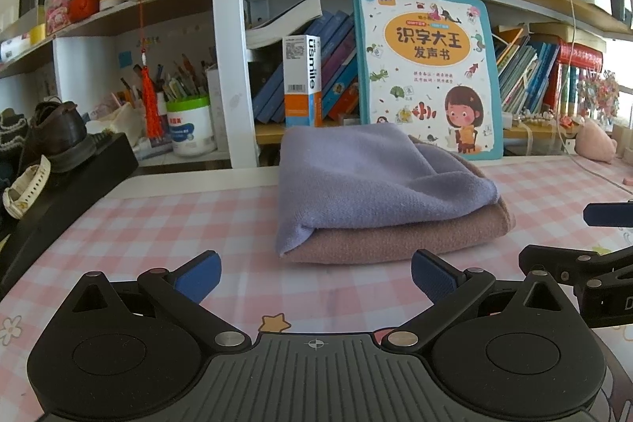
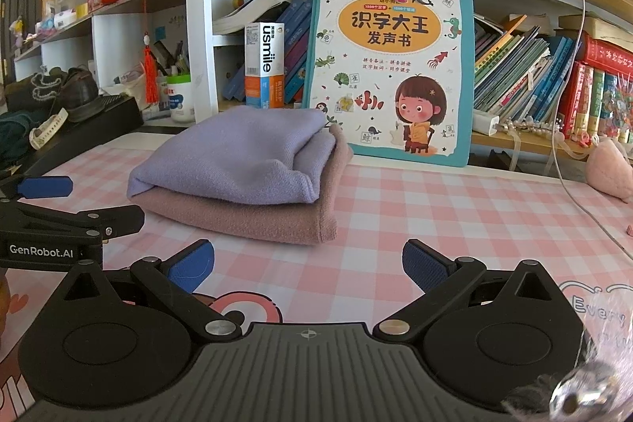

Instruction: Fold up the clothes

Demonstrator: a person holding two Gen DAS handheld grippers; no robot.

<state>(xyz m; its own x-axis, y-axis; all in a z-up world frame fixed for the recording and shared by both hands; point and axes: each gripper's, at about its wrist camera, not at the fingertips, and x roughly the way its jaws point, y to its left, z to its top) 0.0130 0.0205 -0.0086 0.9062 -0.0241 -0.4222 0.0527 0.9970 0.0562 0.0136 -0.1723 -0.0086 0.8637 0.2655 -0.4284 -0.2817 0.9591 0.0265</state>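
Note:
A folded lilac cloth (image 1: 368,176) (image 2: 241,153) lies on top of a folded dusty-pink cloth (image 1: 395,244) (image 2: 253,220), stacked on the pink checked tablecloth (image 1: 178,224) (image 2: 455,216). My left gripper (image 1: 315,277) stands open a little in front of the stack, nothing between its blue pads. My right gripper (image 2: 308,265) is open too, just short of the stack's near right corner, and holds nothing. The two grippers sit side by side: the right one's finger shows at the left wrist view's right edge, the left one's at the right wrist view's left edge.
A large children's book (image 1: 427,66) (image 2: 391,66) leans upright behind the stack against shelves of books. A black box (image 1: 67,192) with a brown shoe (image 1: 59,133) sits at the left. A white cable (image 2: 573,184) and a pink plush (image 2: 609,169) lie at the right.

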